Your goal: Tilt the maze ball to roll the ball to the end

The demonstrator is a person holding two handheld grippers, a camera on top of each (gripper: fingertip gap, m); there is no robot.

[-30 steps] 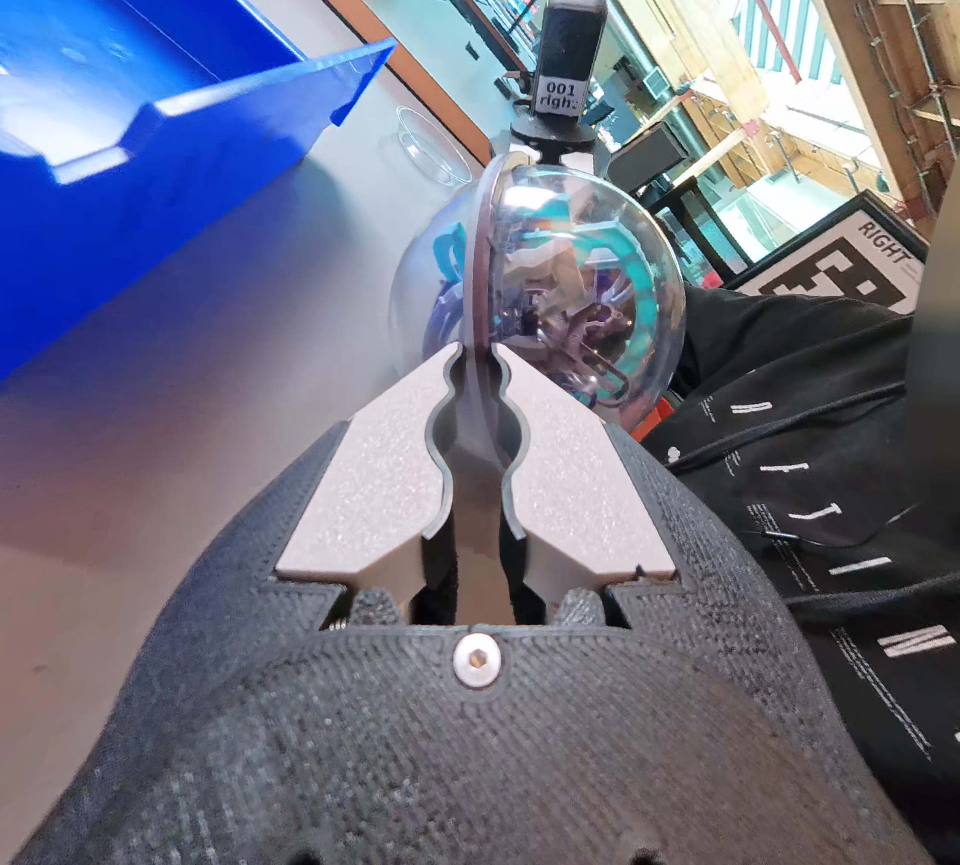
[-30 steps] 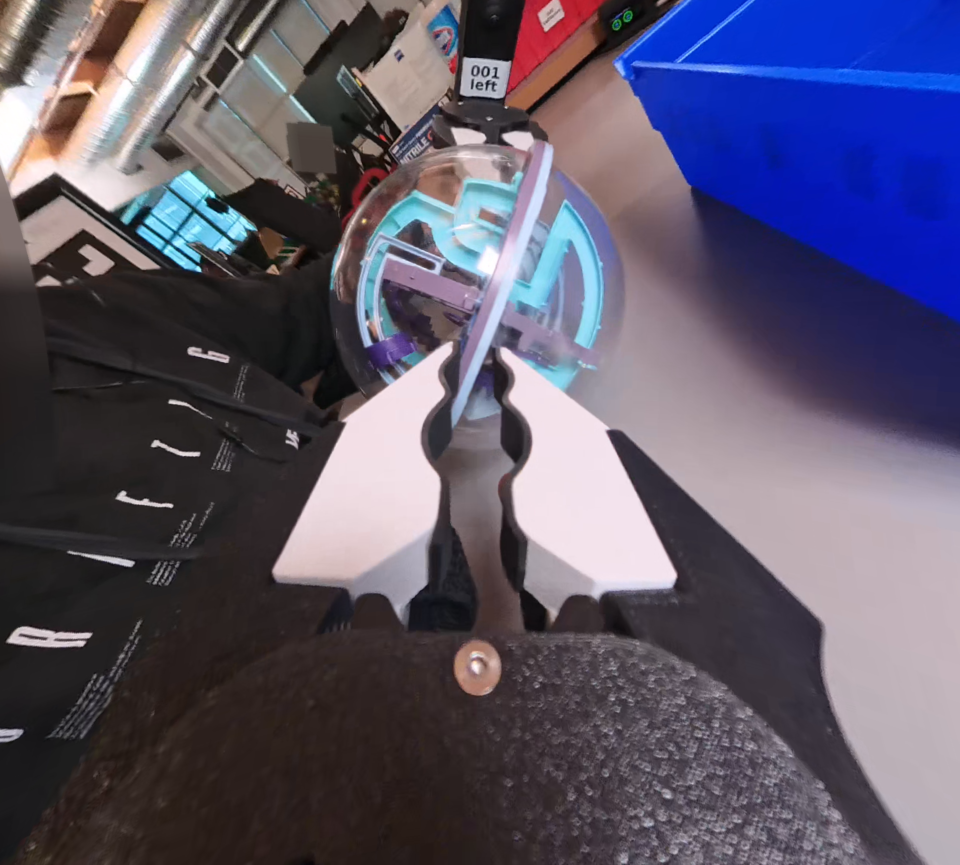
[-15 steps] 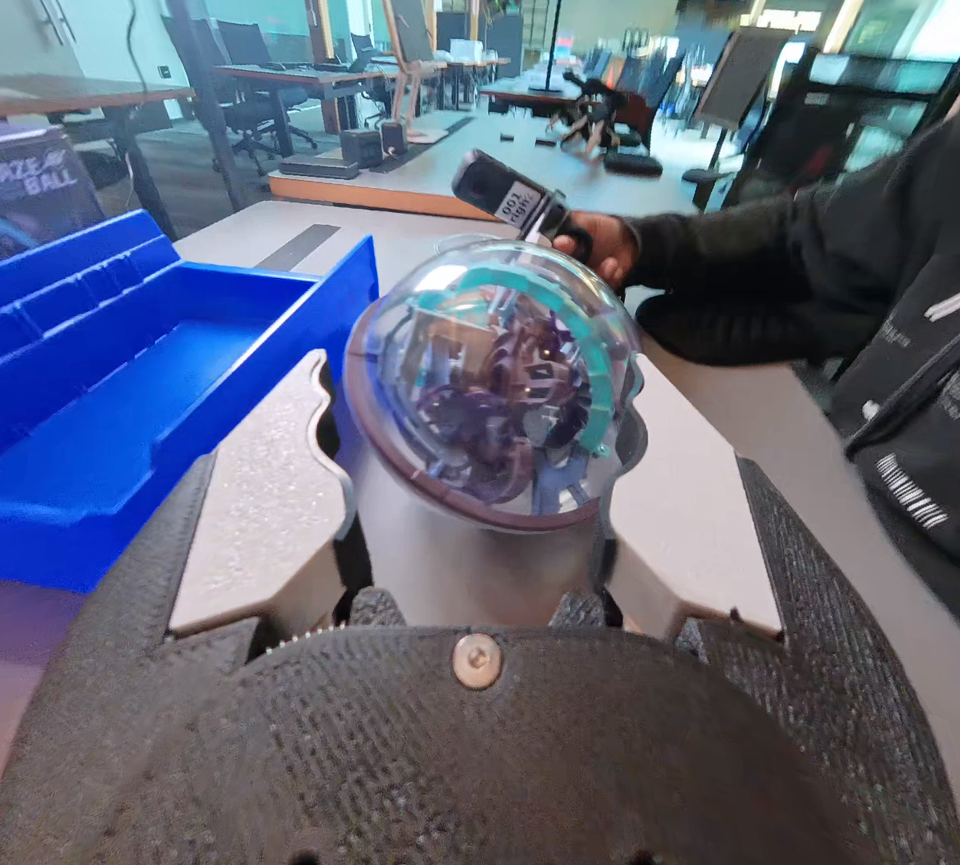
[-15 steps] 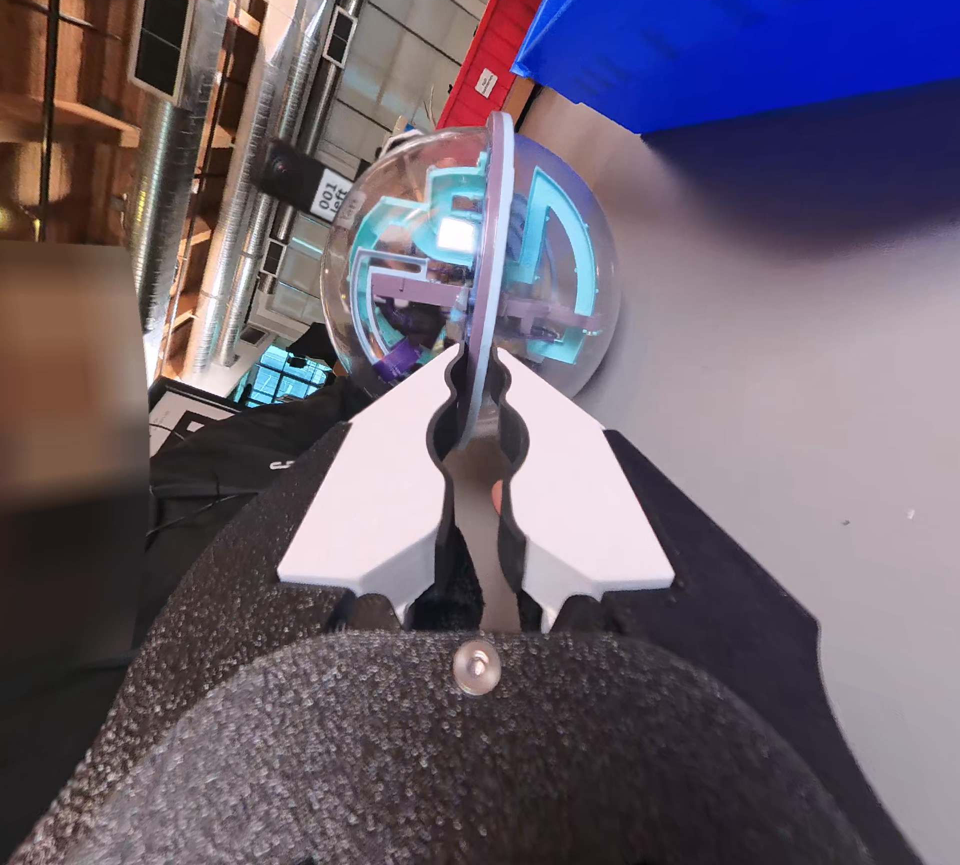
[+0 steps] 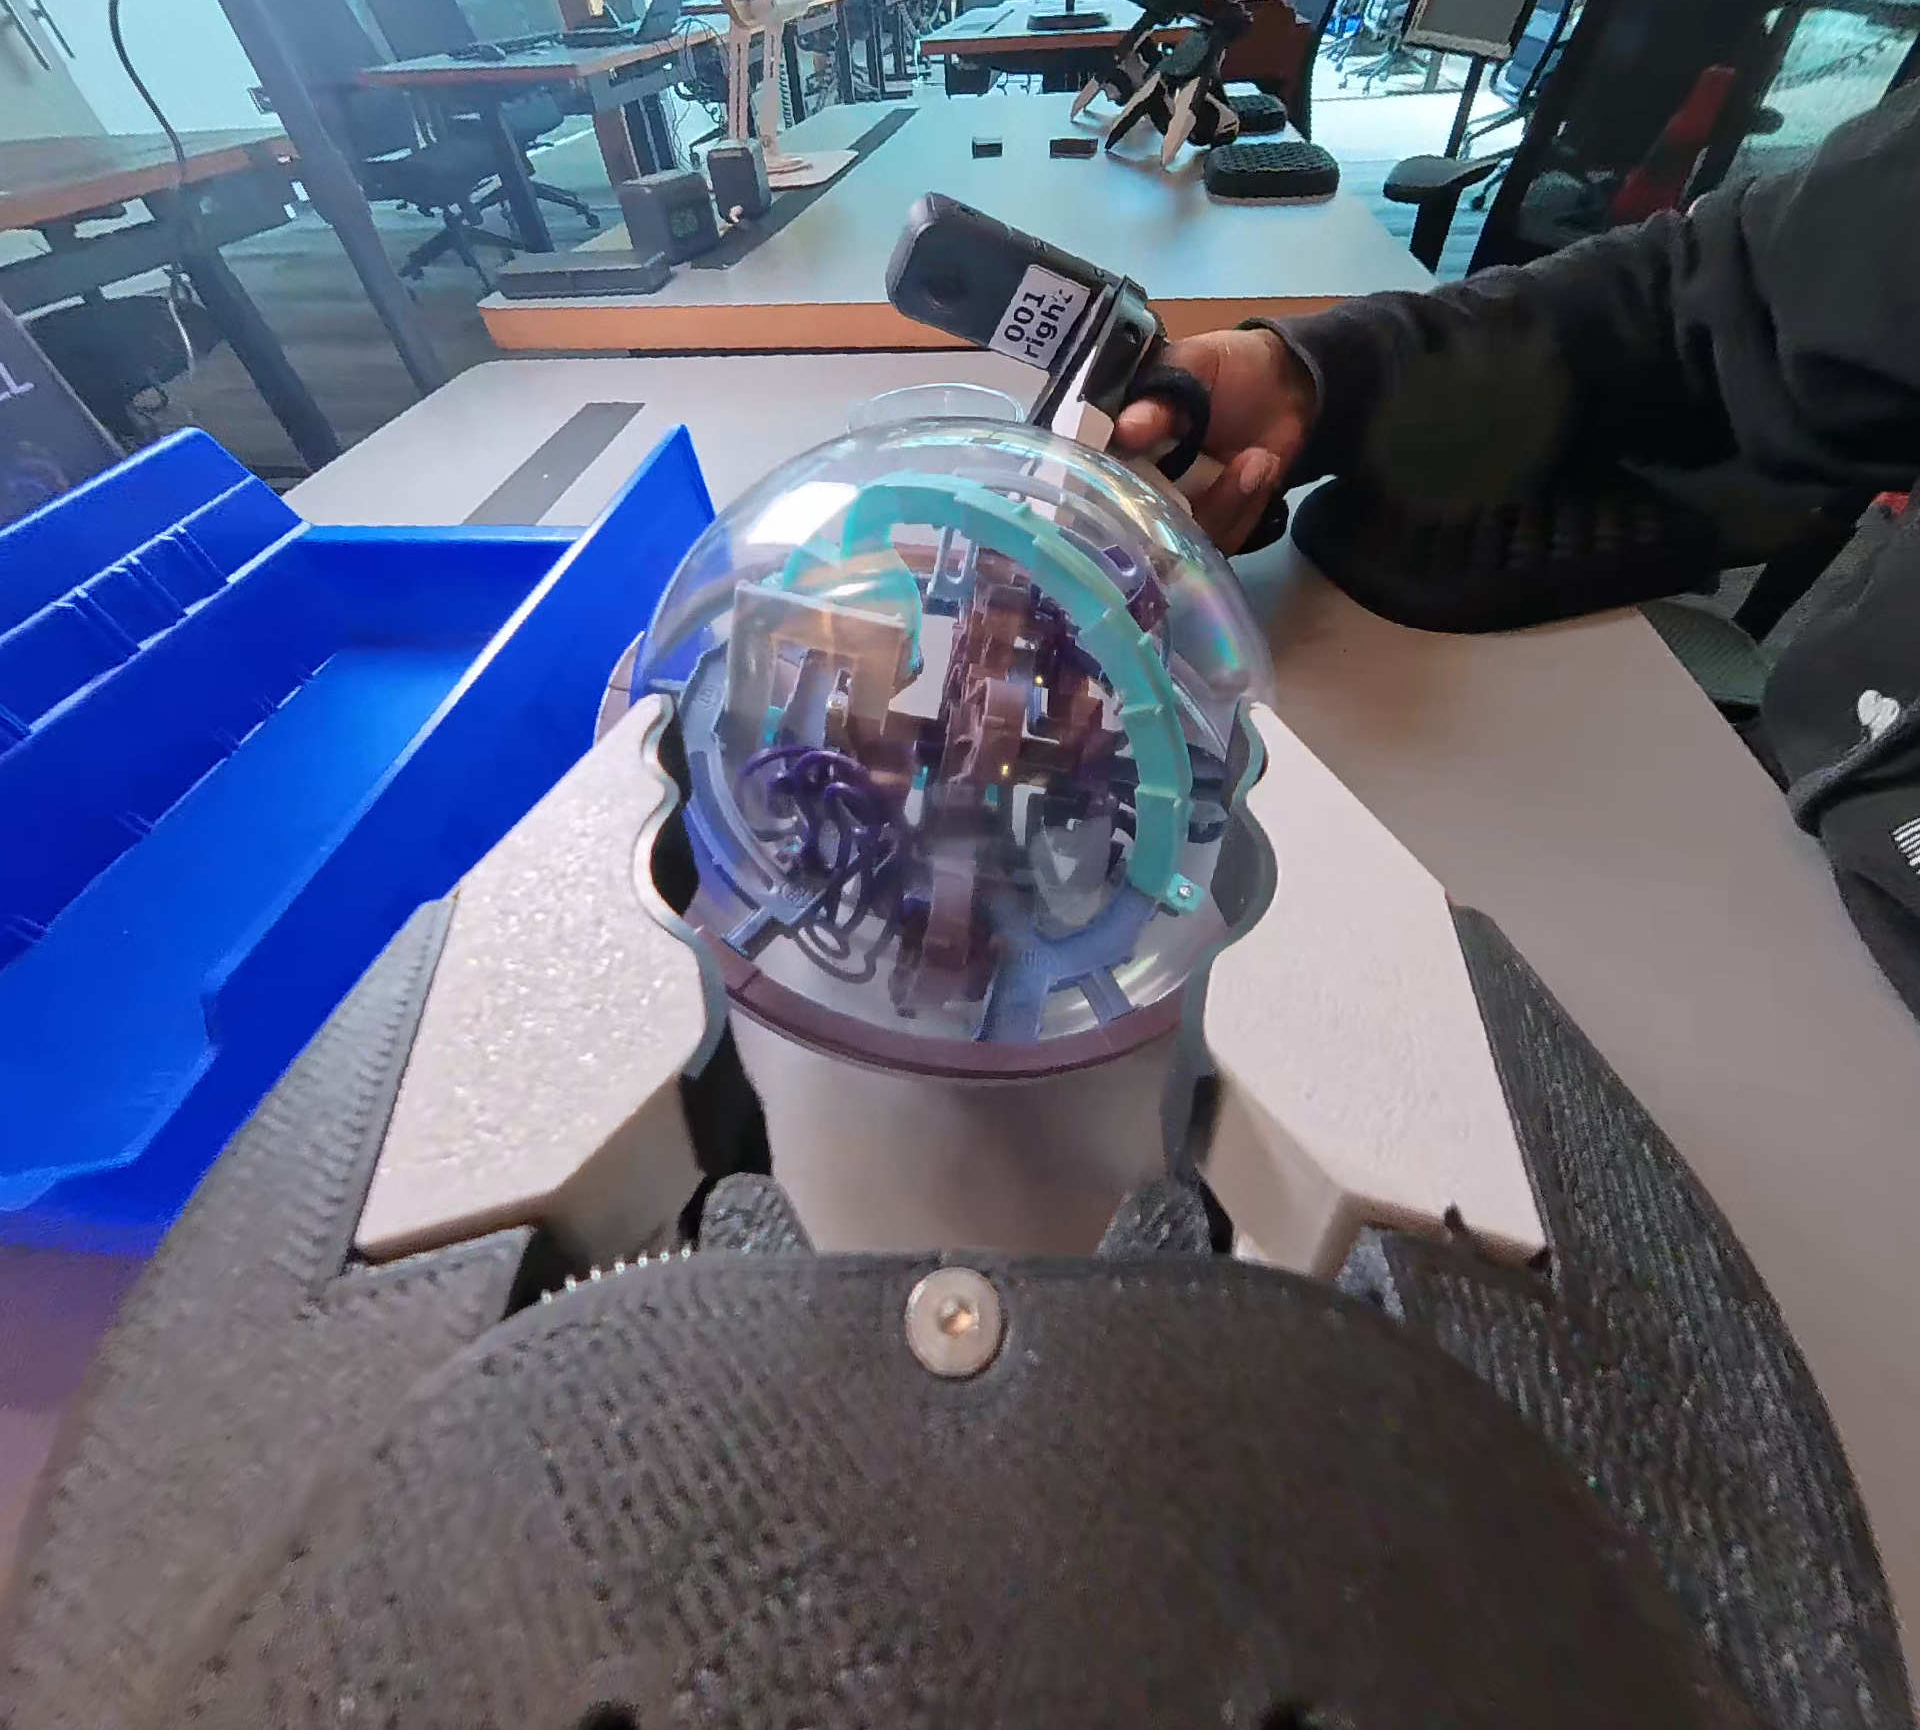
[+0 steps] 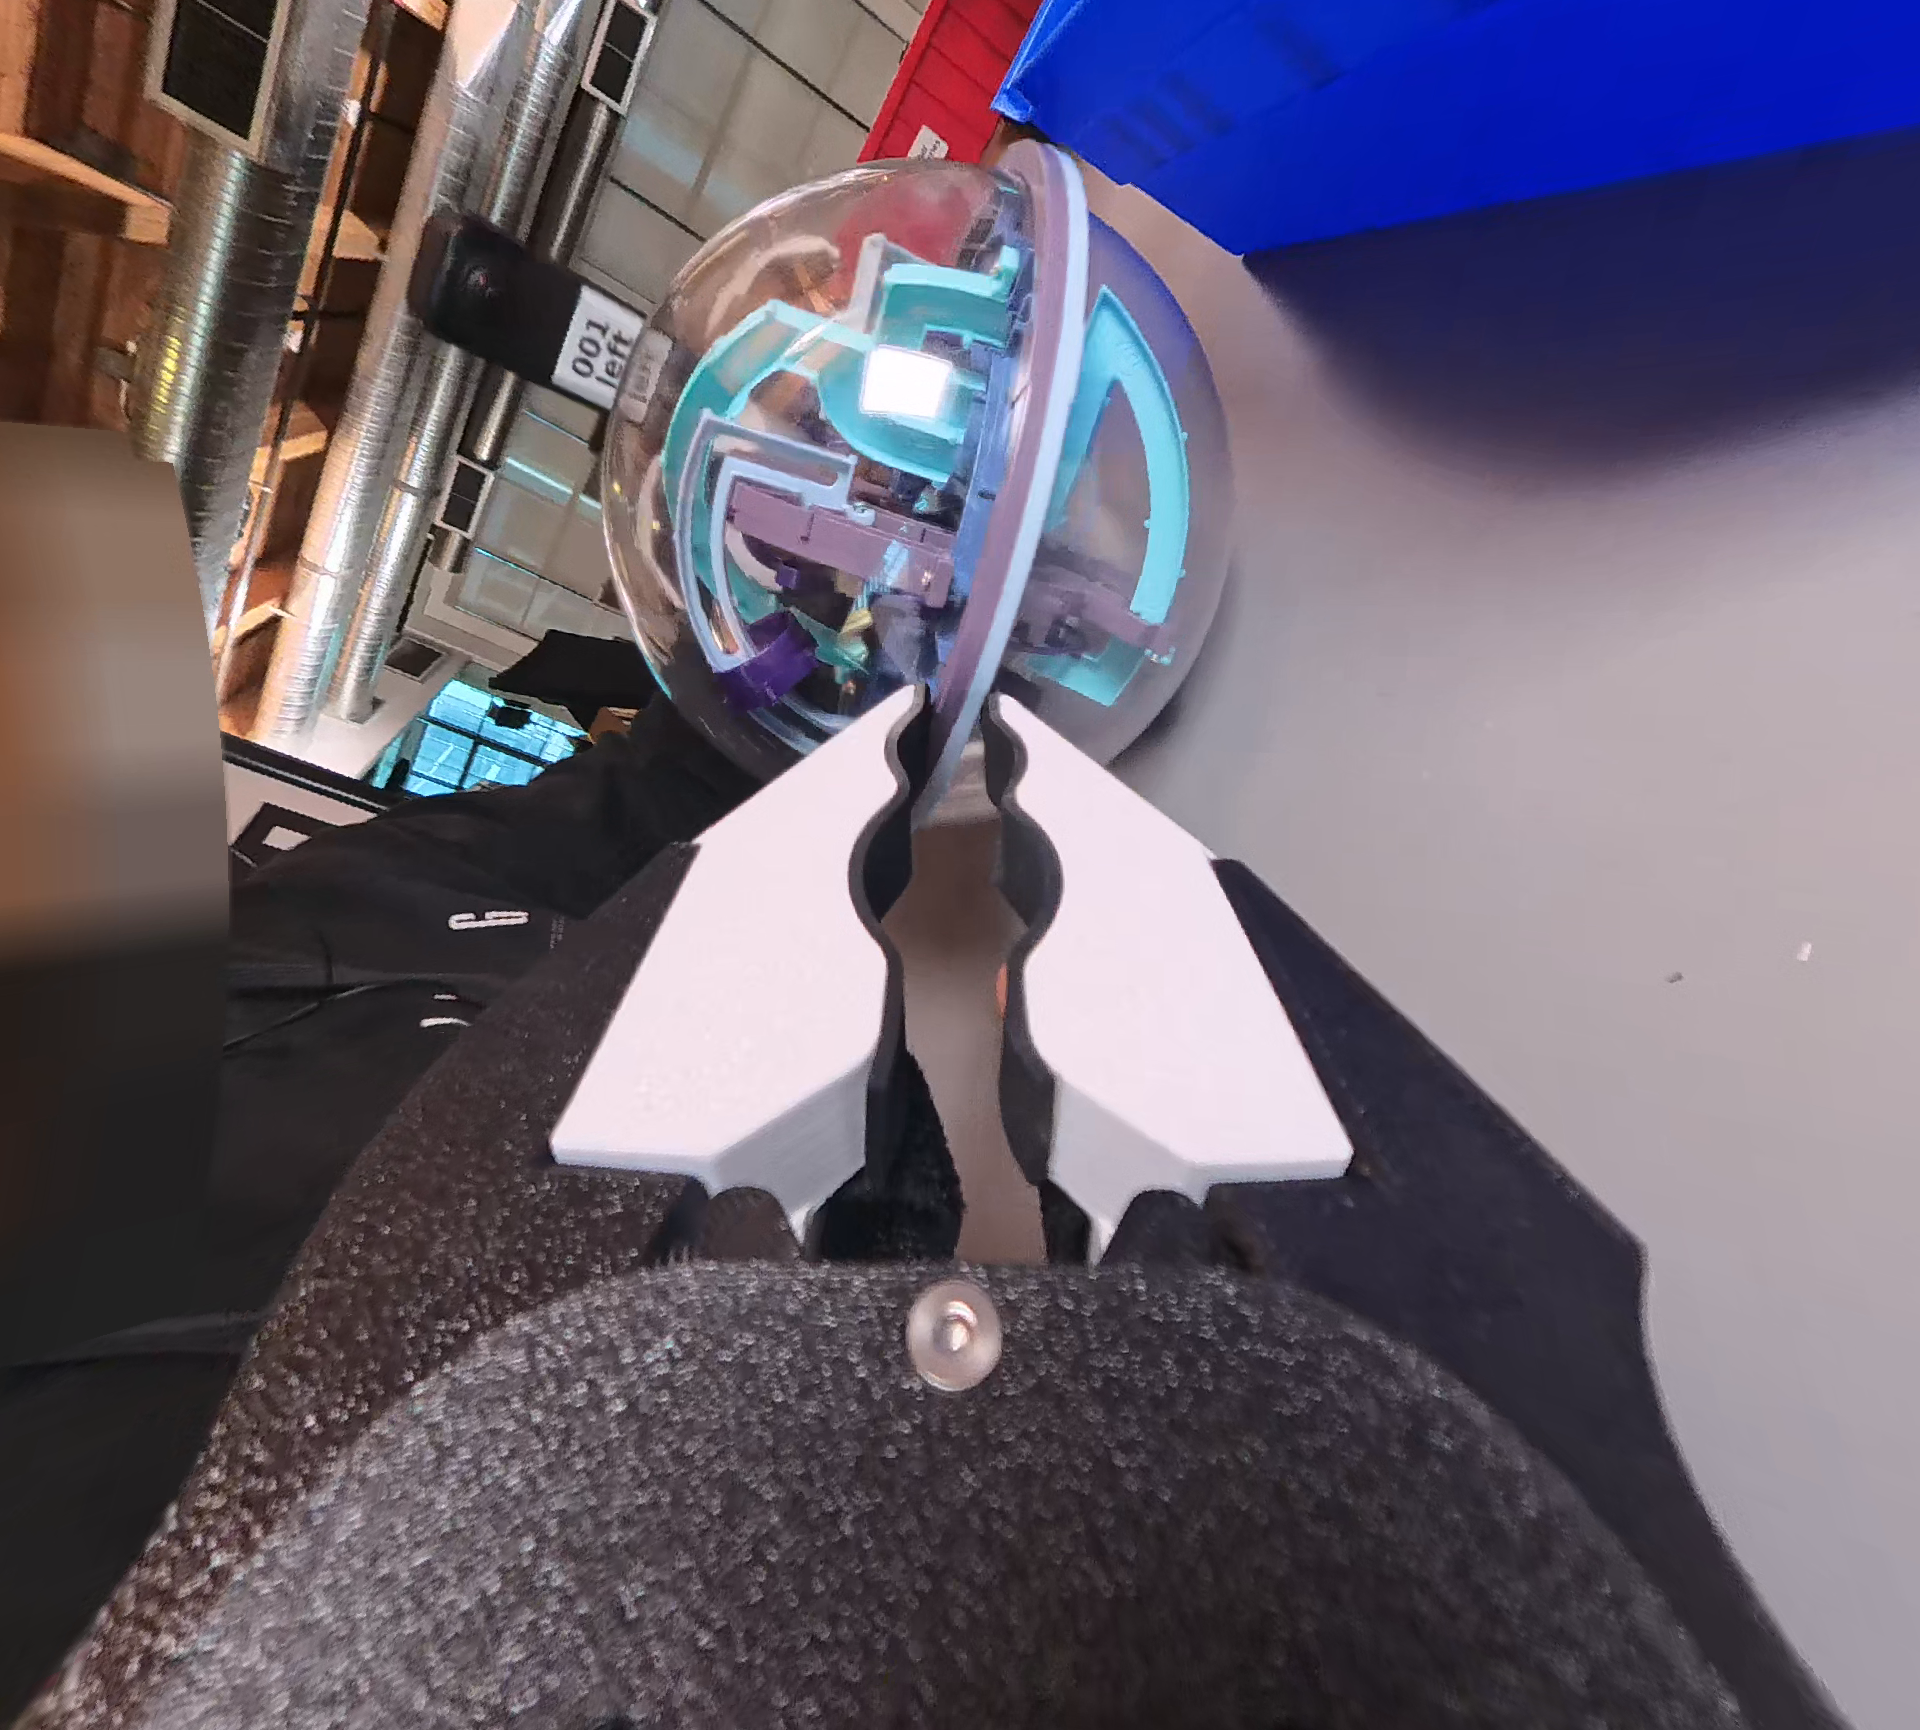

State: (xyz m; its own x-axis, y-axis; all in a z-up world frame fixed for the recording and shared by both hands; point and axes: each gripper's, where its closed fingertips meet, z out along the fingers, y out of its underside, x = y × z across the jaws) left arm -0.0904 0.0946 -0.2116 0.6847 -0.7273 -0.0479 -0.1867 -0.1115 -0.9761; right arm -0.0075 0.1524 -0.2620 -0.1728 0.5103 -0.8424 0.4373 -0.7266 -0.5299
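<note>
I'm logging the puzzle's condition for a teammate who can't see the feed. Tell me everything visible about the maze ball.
The maze ball is a clear plastic sphere in two domes joined at a purplish equatorial rim. Inside are teal curved tracks, purple and brownish walkways and a dark purple wire spiral; the small rolling ball is not discernible. The right gripper is shut on the rim; the left gripper is open, its fingers flanking the sphere, contact unclear. It sits low over the grey table, beside the blue bin.

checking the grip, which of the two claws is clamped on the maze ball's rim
The right claw: its fingers pinch the purple equator rim of the maze ball. The left claw is spread wide around the sphere instead.
</note>
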